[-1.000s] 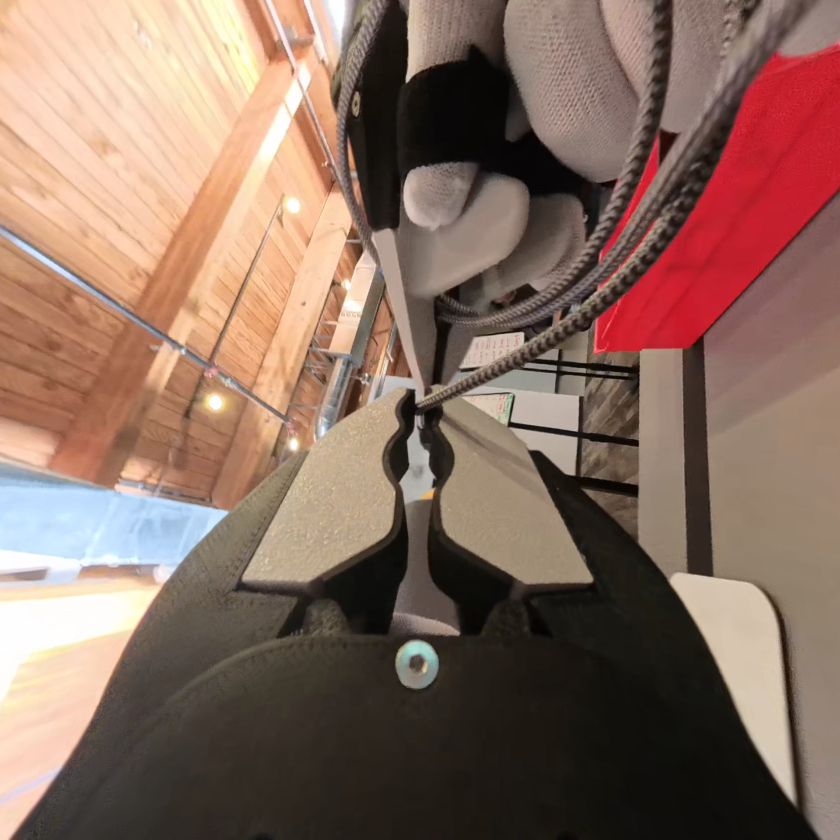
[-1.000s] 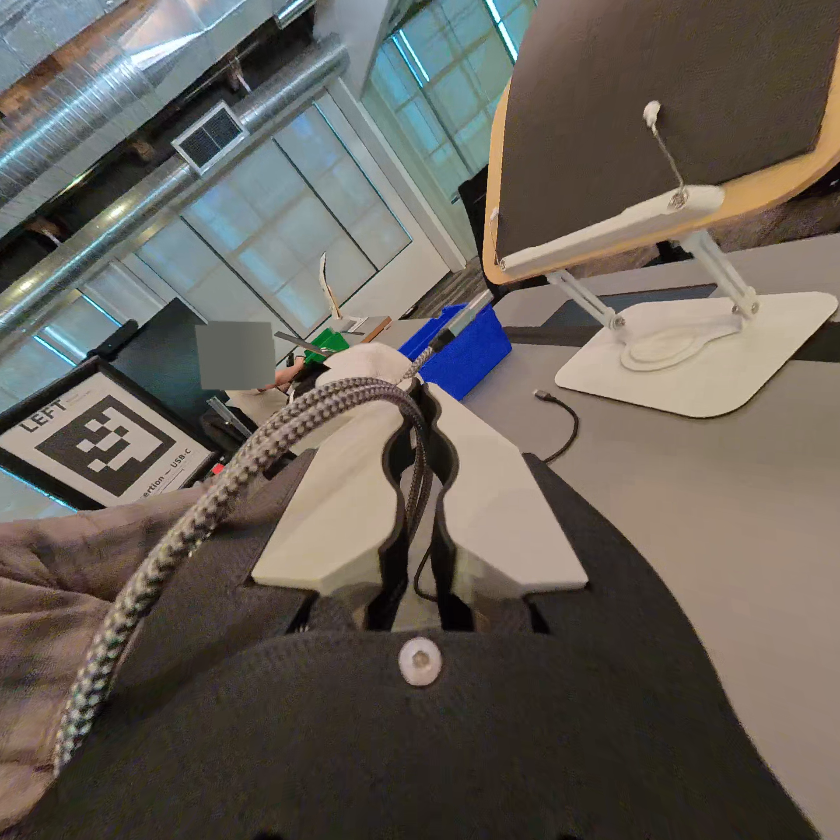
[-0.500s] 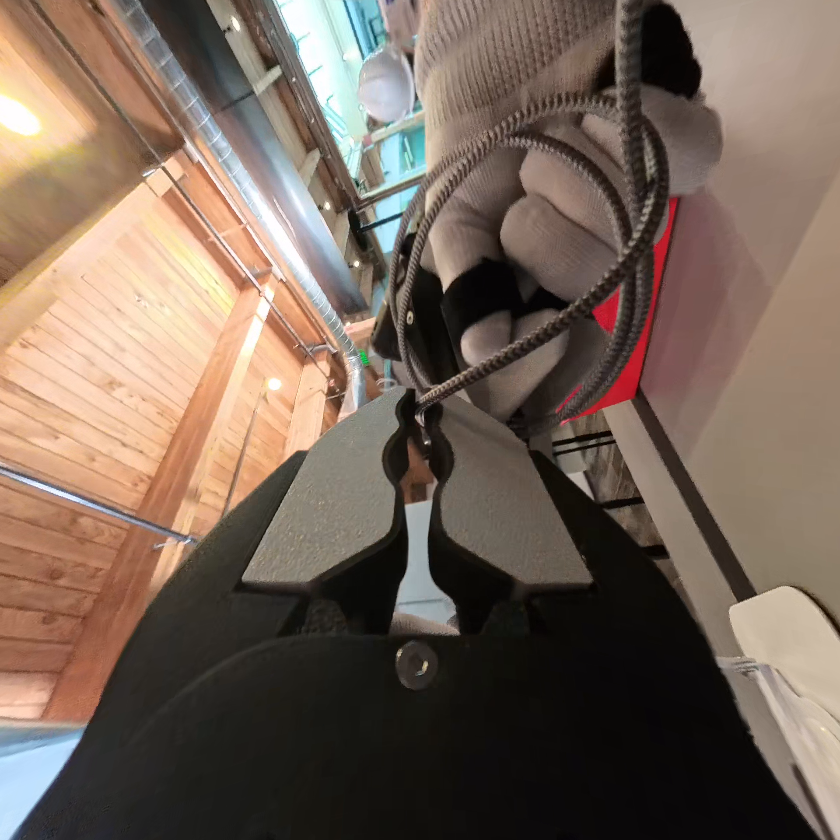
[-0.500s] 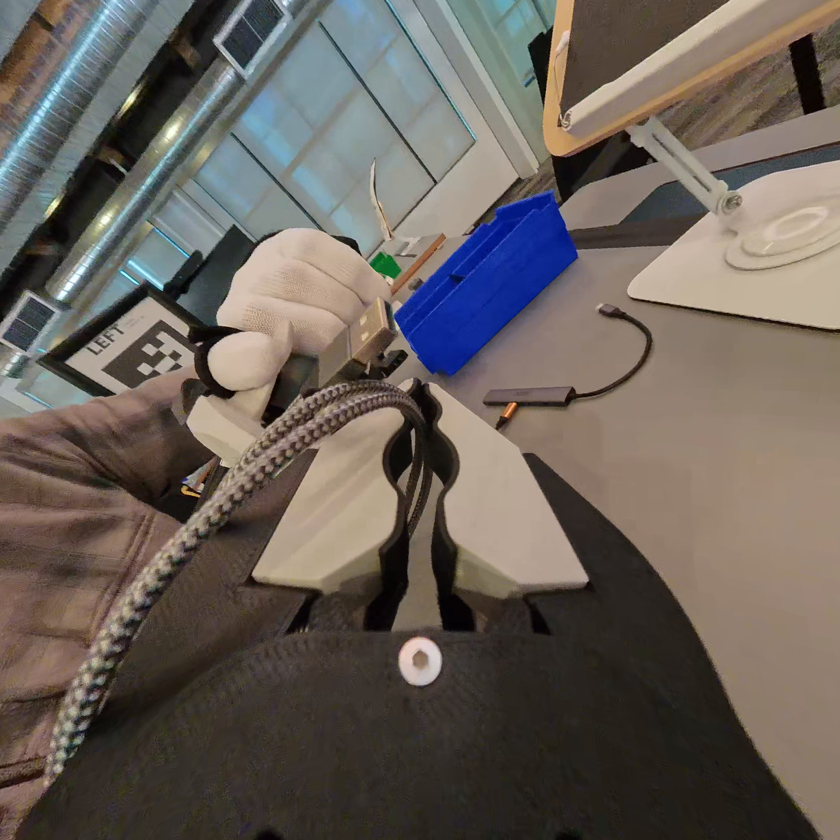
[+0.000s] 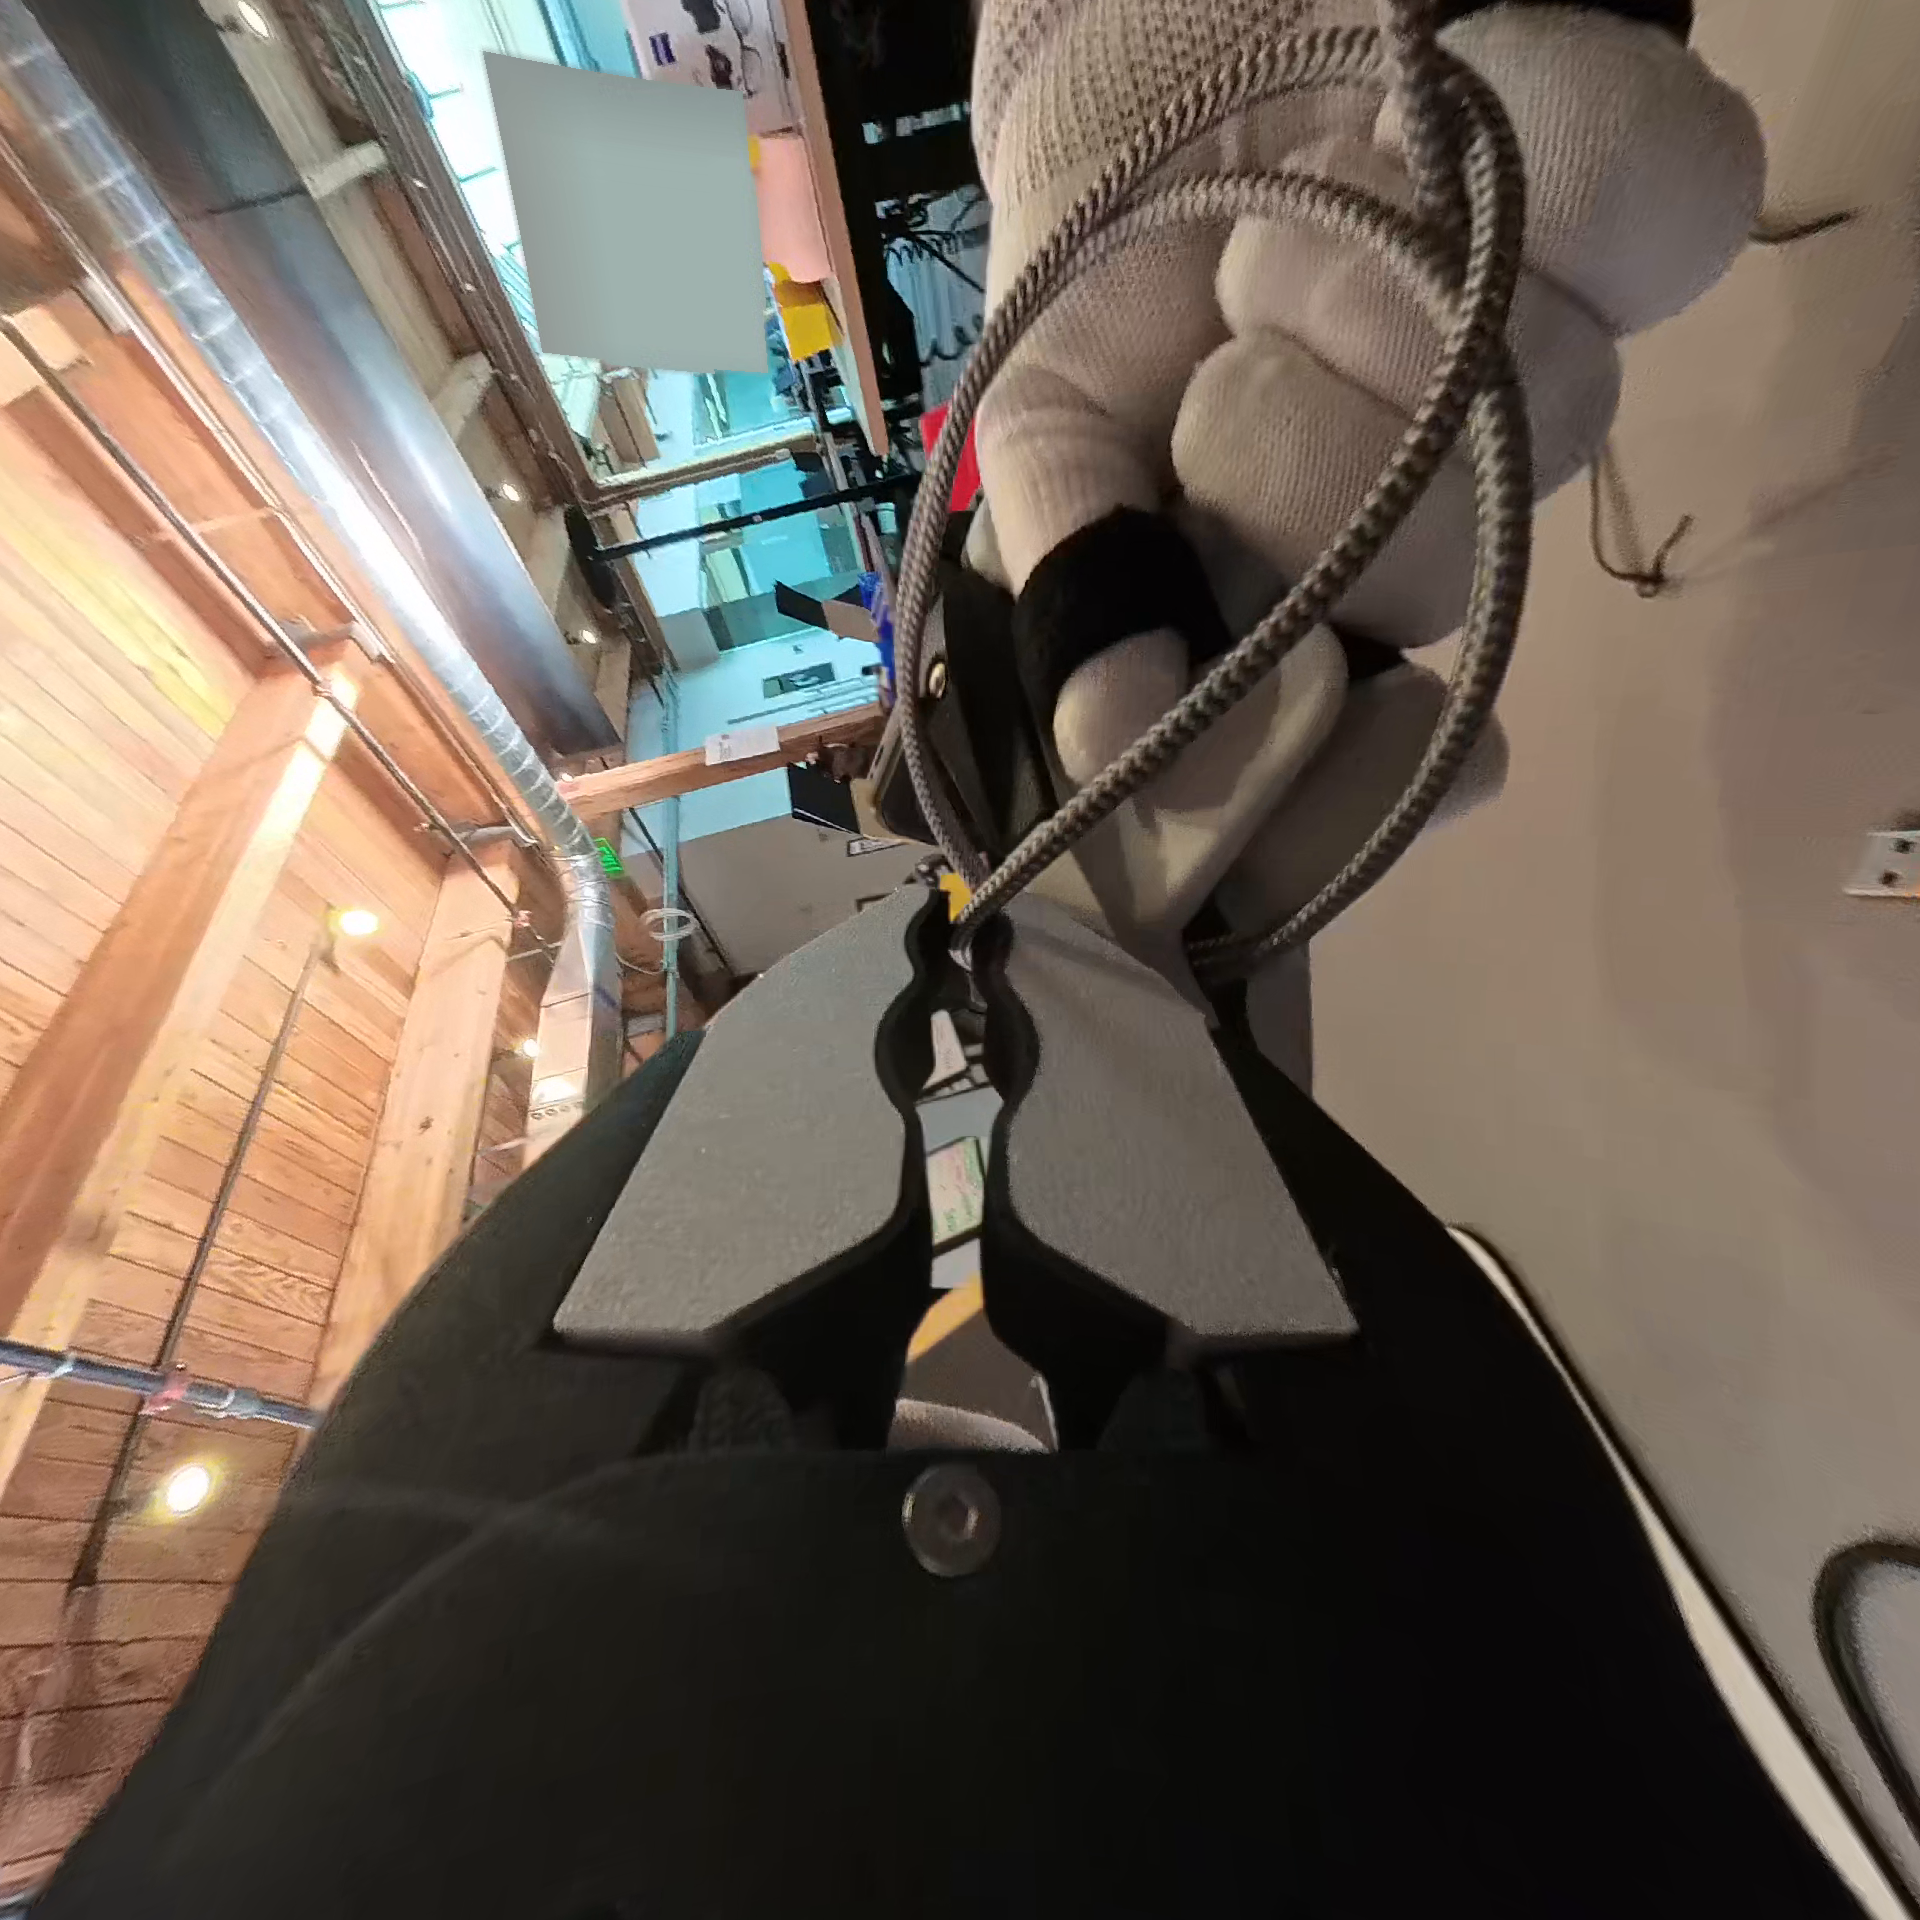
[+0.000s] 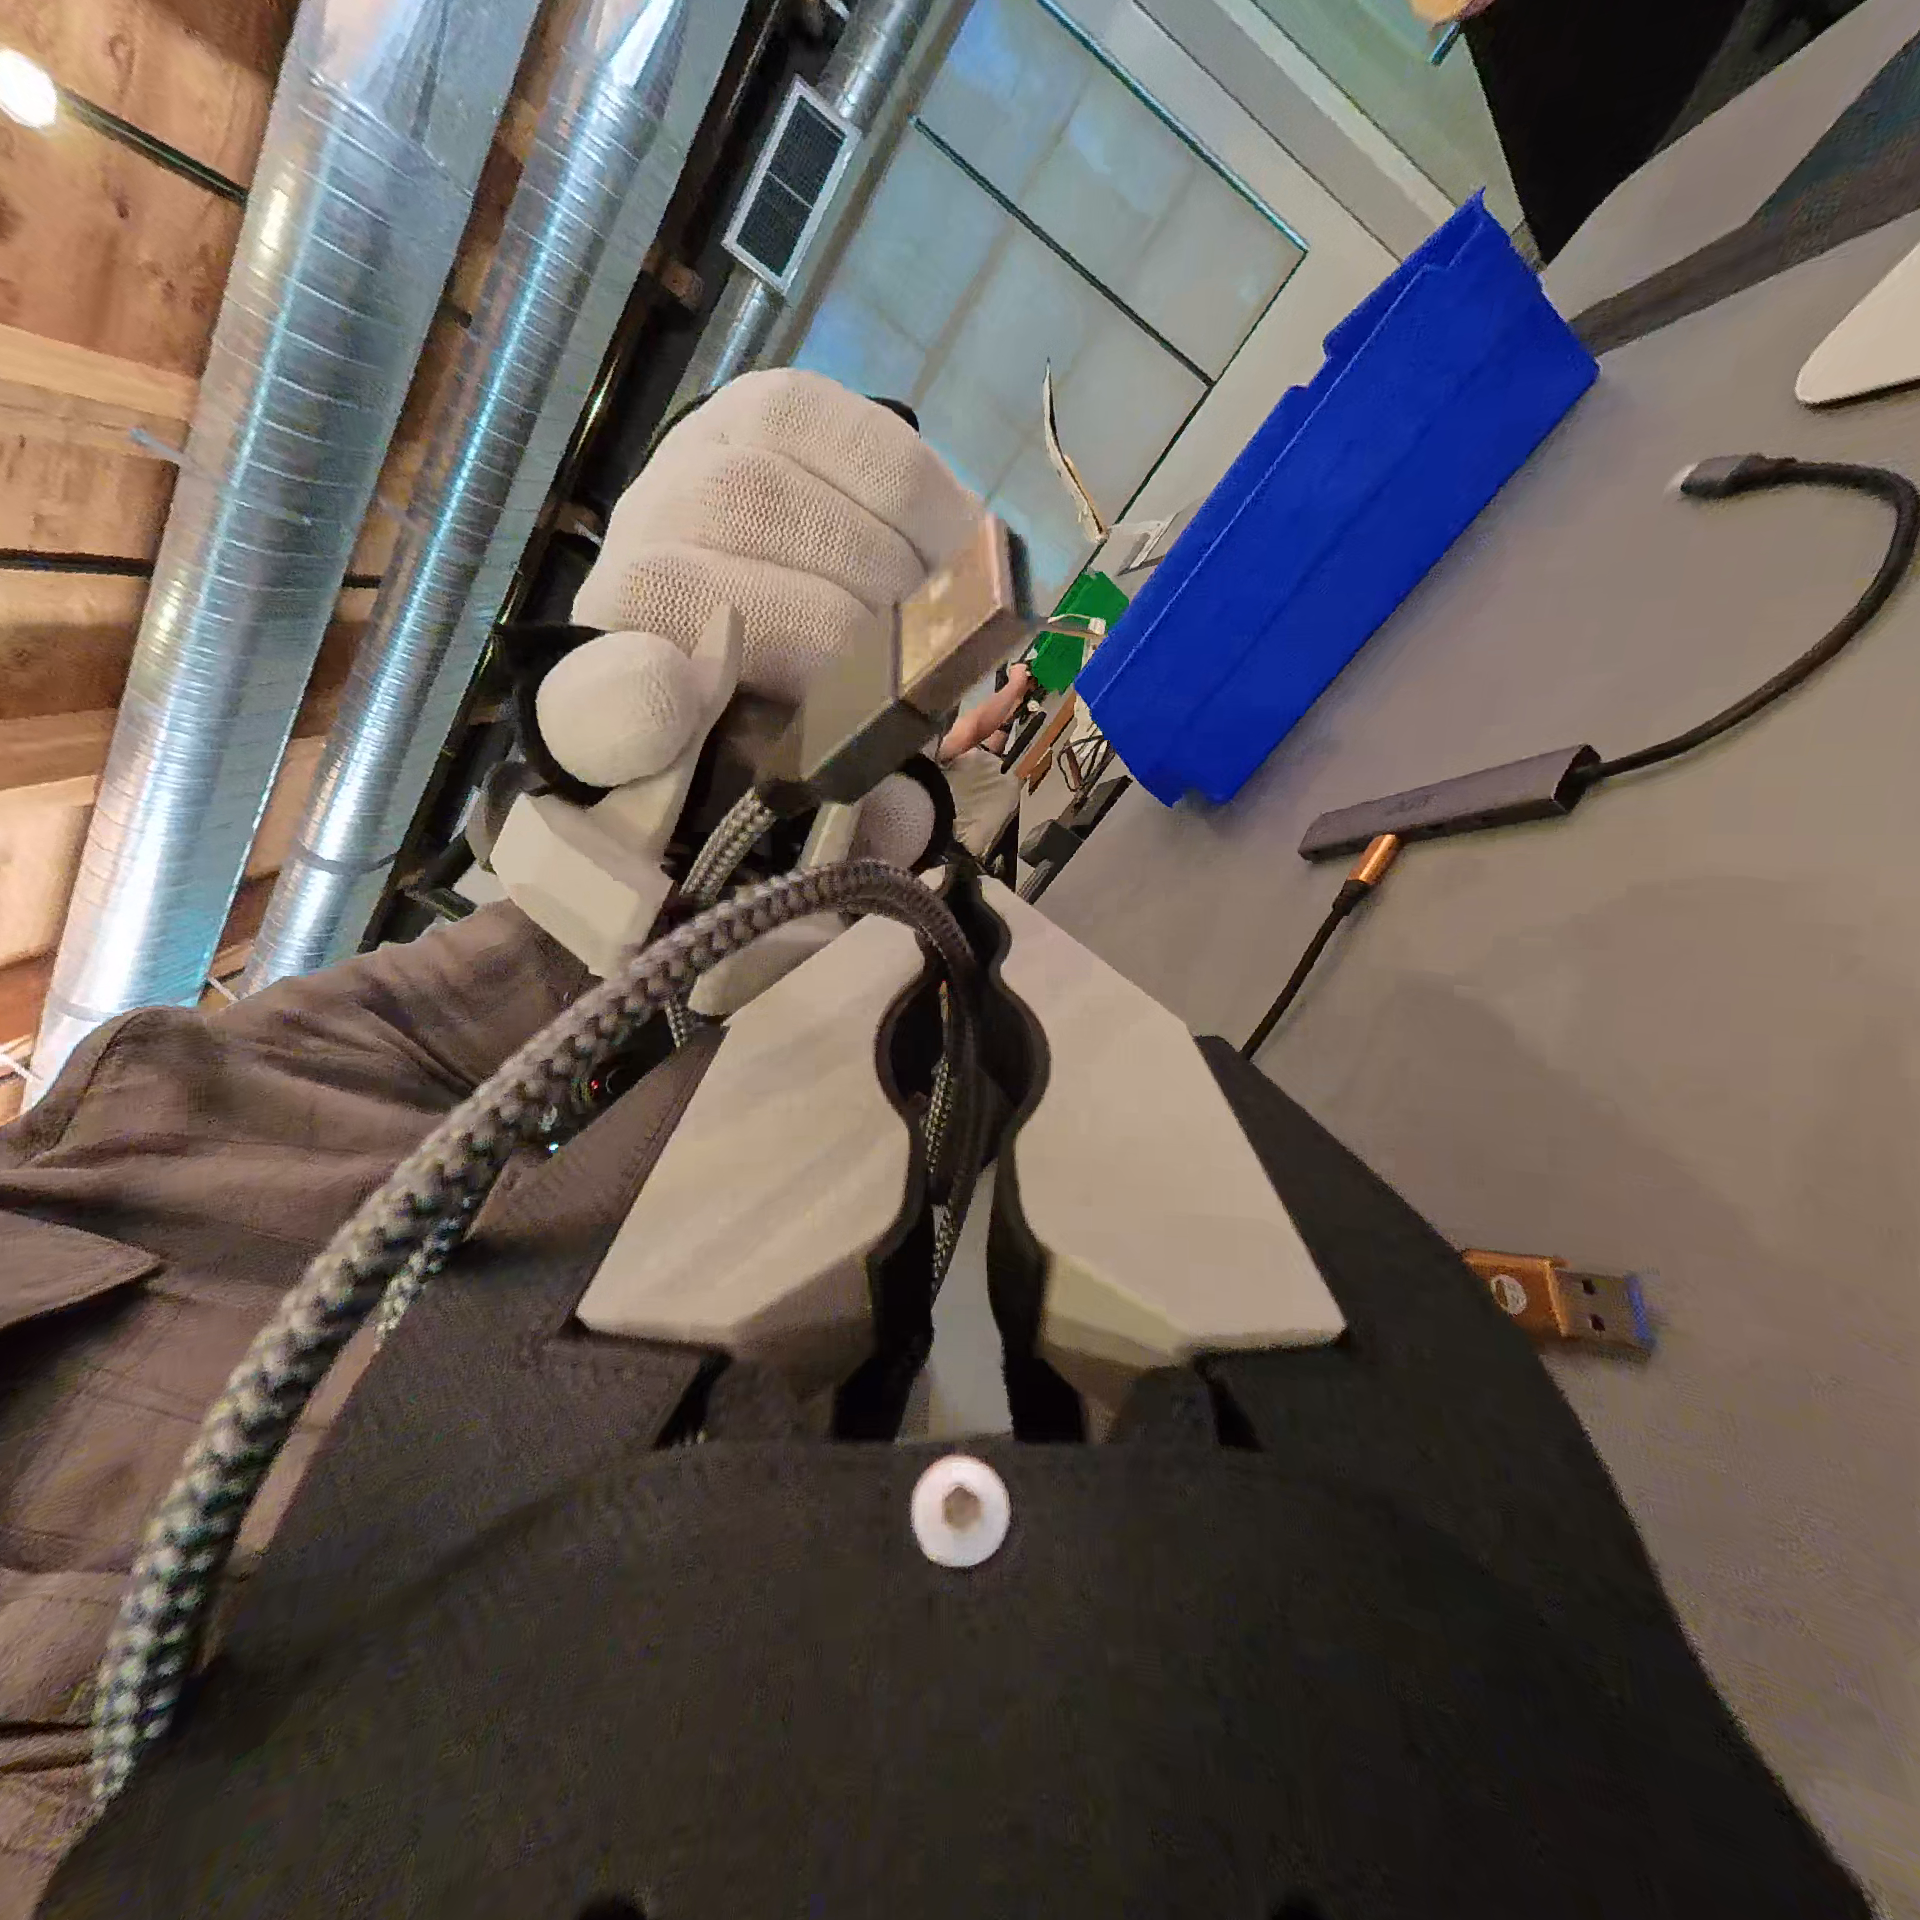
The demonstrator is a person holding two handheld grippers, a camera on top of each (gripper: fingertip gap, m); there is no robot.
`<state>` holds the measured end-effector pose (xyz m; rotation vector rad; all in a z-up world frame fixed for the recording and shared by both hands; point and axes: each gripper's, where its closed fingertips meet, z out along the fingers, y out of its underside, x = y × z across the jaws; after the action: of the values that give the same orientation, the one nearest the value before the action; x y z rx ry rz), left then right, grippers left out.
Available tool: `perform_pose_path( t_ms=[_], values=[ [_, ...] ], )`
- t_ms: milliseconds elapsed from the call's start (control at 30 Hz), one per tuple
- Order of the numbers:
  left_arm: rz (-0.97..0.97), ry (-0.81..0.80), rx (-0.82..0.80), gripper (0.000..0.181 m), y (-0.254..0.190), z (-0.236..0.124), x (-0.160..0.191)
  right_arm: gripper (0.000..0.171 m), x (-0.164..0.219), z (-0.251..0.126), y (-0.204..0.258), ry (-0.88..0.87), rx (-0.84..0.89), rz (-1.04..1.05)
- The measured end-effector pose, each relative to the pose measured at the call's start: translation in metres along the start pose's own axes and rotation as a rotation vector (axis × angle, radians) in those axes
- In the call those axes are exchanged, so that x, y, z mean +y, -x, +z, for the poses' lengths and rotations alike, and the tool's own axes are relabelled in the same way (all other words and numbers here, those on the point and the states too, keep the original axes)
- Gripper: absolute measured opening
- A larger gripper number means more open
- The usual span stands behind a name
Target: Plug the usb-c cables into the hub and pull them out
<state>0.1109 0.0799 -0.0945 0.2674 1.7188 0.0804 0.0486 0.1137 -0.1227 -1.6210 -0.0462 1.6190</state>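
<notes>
Your left gripper clamps the braided cable. Your right gripper pinches it too. The hub lies on the tabletop.

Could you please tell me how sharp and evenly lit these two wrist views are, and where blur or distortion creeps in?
Left wrist view: warm ceiling lamps flare on the wood, the gloved hand is soft with blur, and the left claw stays sharp on the braided cable. Right wrist view: cooler window light; wide-angle bending curves the ducts; the hub looks slightly smeared.
</notes>
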Motion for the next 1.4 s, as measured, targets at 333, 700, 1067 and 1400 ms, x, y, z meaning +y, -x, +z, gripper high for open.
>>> perform_pose_path(
  t_ms=[333,700,1067,1400],
  values=[
    [-0.039,0.035,0.04,0.004,-0.021,-0.018,0.018,0.007,0.019,0.007,-0.003,0.042,-0.116,0.034],
    [-0.139,0.047,-0.017,0.004,-0.022,-0.024,0.029,0.037,0.026,0.005,0.019,0.055,-0.272,0.011],
    [-0.09,0.011,-0.001,0.004,-0.025,-0.014,0.016,0.032,0.047,0.021,0.028,0.202,-0.277,-0.055],
    [-0.204,0.152,0.129,0.039,-0.018,-0.01,0.064,0.0,0.007,0.019,0.033,0.109,-0.215,-0.291]
  ],
)
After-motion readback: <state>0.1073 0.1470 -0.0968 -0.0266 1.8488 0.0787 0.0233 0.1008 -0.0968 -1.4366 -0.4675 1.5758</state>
